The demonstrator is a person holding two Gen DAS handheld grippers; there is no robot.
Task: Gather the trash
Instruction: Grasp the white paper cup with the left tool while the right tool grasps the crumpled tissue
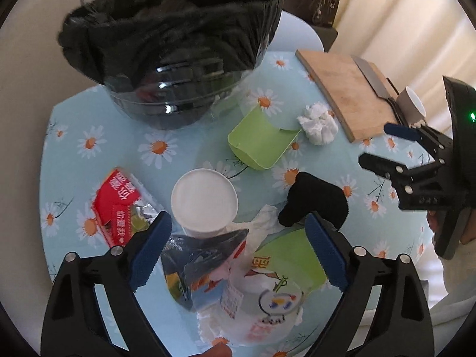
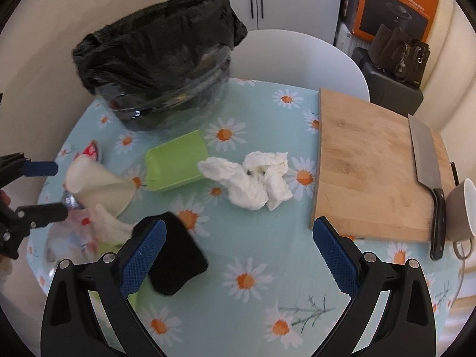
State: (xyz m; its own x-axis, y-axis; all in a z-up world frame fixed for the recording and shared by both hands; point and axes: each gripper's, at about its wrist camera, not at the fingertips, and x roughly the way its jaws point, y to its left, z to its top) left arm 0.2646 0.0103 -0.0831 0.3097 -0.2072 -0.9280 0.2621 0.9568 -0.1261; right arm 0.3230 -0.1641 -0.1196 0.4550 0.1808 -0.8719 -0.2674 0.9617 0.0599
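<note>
A bin lined with a black bag (image 1: 178,47) stands at the table's far side; it also shows in the right wrist view (image 2: 160,65). My left gripper (image 1: 238,250) is open above a pile of trash: a white paper cup (image 1: 205,202), a dark foil wrapper (image 1: 196,261), a green instant-food cup (image 1: 285,270). A red packet (image 1: 119,205) lies to the left. A green box piece (image 1: 258,139), a crumpled tissue (image 2: 253,175) and a black sponge-like block (image 2: 175,255) lie further on. My right gripper (image 2: 238,253) is open, empty, over the table near the block.
A wooden cutting board (image 2: 372,160) with a cleaver (image 2: 425,160) lies at the right, with a mug (image 2: 461,205) beside it. A white chair (image 2: 297,56) stands behind the daisy-patterned table (image 2: 255,297).
</note>
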